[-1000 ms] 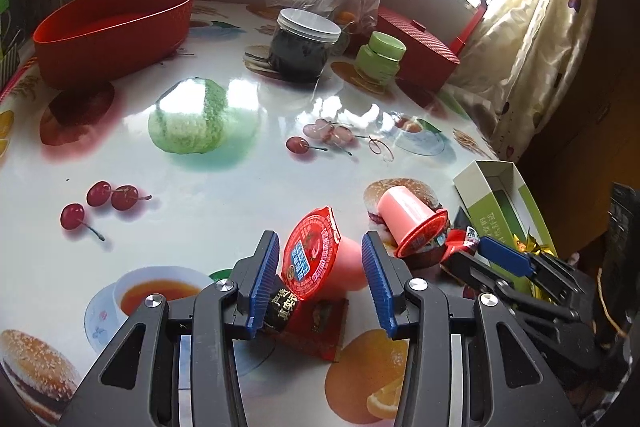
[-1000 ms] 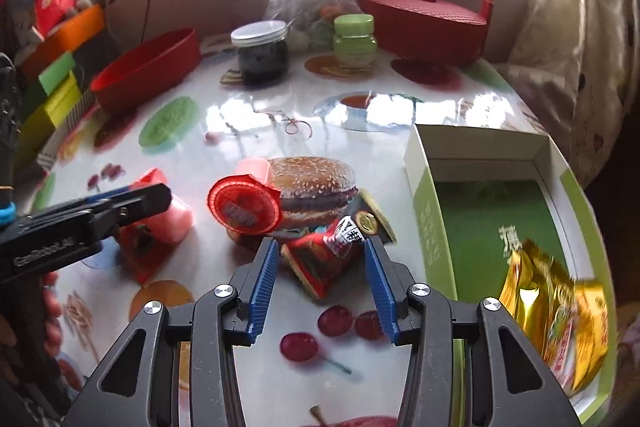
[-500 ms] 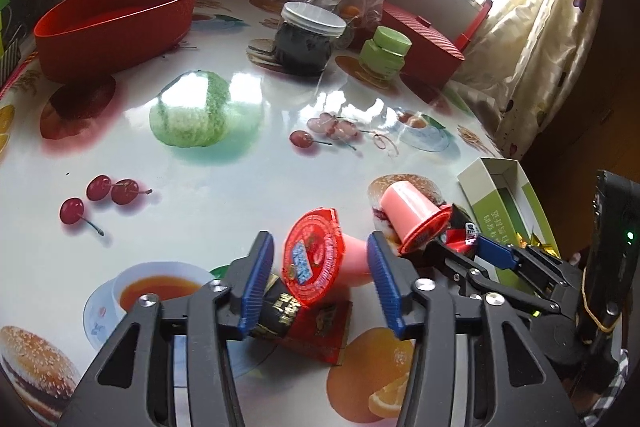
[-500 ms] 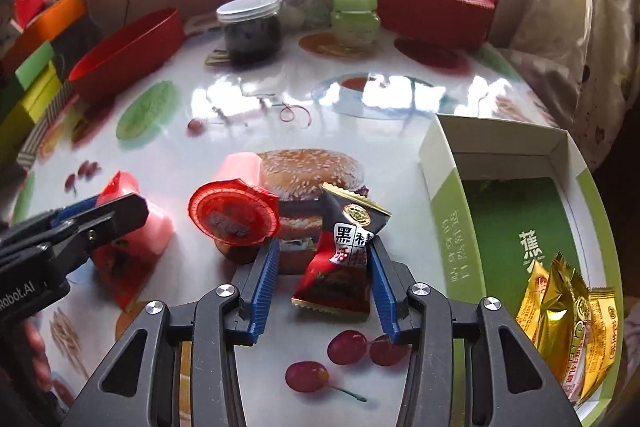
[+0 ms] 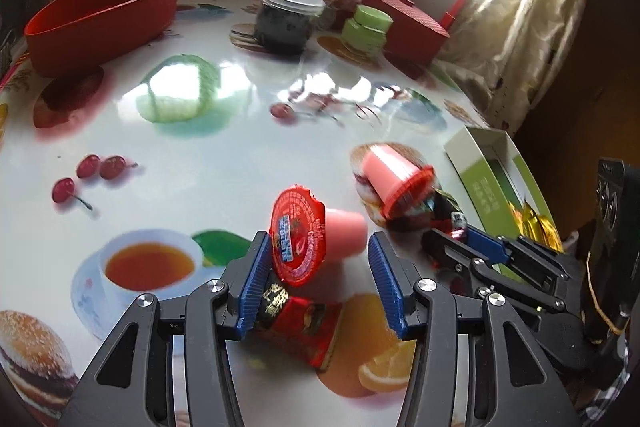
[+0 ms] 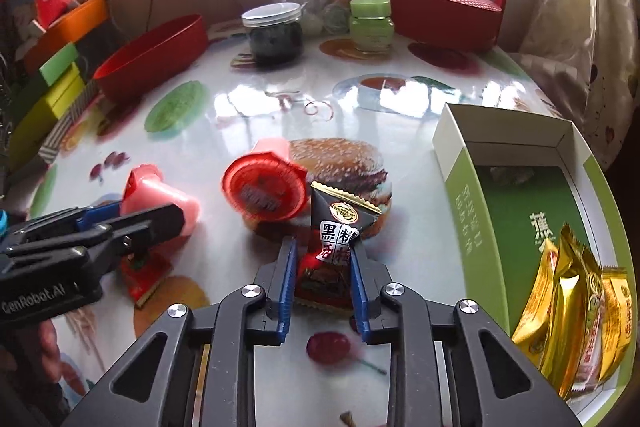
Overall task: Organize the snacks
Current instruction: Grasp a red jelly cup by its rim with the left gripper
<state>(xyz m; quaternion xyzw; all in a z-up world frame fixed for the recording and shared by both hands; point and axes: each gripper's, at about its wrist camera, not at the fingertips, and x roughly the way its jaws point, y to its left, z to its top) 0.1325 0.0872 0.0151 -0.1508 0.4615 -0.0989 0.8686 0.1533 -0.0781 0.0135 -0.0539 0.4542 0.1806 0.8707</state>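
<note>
The black-and-red snack packet point(image 6: 334, 247) stands low at centre frame, pinched between the blue pads of the right gripper point(image 6: 323, 287), whose jaws have just been closing on it; in the green box point(image 6: 460, 187) at right only gold packets point(image 6: 576, 311) lie, so most sorting looks undone. The near jelly cup point(image 5: 316, 239) lies between the left gripper point(image 5: 320, 287) pads, its jaws wide, gripping nothing; a second cup point(image 5: 396, 179) and a red packet point(image 5: 300, 323) wait.

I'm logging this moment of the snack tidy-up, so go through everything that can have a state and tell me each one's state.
right gripper: shut on the black-and-red packet, jaws just closed
left gripper: open around the near jelly cup
near jelly cup: sealed, on its side
far jelly cup: sealed, tipped over
green box: open, gold packets inside
dark jar: lidded
green jar: lidded
red basket: lid on
</note>
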